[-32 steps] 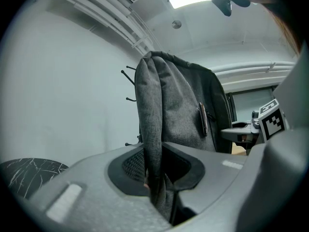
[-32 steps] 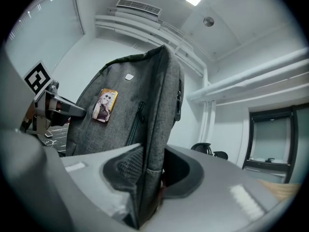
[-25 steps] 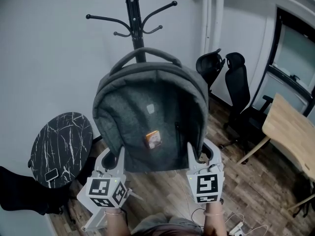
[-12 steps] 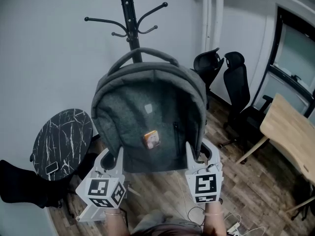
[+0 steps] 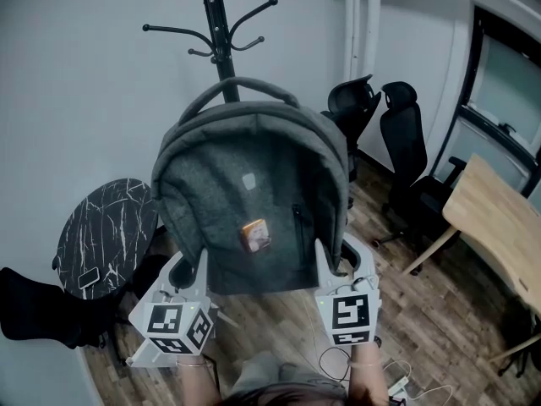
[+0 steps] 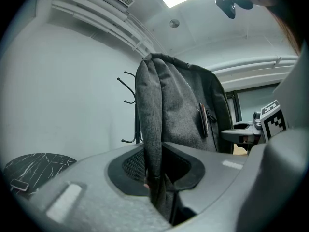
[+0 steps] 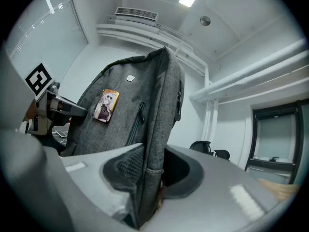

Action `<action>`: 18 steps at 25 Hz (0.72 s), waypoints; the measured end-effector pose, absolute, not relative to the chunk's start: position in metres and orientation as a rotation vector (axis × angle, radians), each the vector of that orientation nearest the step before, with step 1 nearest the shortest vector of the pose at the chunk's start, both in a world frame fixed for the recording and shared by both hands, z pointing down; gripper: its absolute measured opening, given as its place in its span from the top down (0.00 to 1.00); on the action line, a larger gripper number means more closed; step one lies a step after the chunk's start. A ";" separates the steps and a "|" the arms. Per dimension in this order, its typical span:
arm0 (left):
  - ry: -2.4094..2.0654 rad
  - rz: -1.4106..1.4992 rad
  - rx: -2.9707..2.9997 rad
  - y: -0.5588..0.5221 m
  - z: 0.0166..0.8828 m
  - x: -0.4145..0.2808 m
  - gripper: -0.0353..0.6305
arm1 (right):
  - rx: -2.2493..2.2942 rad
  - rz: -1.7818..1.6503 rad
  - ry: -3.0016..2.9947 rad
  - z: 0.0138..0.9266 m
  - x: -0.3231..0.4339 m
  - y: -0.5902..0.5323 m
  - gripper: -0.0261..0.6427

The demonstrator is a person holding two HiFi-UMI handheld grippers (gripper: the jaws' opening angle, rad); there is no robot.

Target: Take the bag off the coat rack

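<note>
A grey felt backpack [image 5: 254,201] with a top handle and a small picture tag on its front is held up in front of the black coat rack [image 5: 218,24], apart from its hooks. My left gripper [image 5: 201,265] is shut on the bag's lower left edge [image 6: 153,144]. My right gripper [image 5: 323,256] is shut on its lower right edge [image 7: 154,144]. Both grips pinch the bag's side seams between the jaws. The coat rack [image 6: 129,105] shows behind the bag in the left gripper view.
A round black marble-patterned side table [image 5: 101,235] stands at the left by the white wall. Two black office chairs [image 5: 397,150] stand at the right, and a light wooden desk [image 5: 499,218] lies beyond them. Cables lie on the wooden floor [image 5: 406,387] near my feet.
The bag has moved a little further from the rack and slightly left in view, with both grippers still holding it. The rack's hooks sit higher and smaller in the head view.
</note>
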State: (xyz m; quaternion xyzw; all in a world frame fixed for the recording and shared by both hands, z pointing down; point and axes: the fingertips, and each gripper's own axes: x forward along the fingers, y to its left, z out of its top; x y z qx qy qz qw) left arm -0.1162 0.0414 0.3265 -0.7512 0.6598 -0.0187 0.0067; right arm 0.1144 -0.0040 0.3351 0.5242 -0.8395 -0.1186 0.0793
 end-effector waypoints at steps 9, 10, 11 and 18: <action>2.091 -0.070 -2.327 0.064 0.328 -0.105 0.83 | 1.552 -0.338 -2.535 0.340 0.124 0.013 0.81; 2.094 -0.070 -2.324 0.066 0.328 -0.101 0.83 | 1.550 -0.338 -2.538 0.340 0.128 0.014 0.81; 2.096 -0.071 -2.322 0.067 0.328 -0.099 0.83 | 1.549 -0.337 -2.540 0.340 0.130 0.015 0.81; 2.100 -0.073 -2.320 0.075 0.330 -0.105 0.83 | 1.544 -0.332 -2.543 0.343 0.124 0.022 0.81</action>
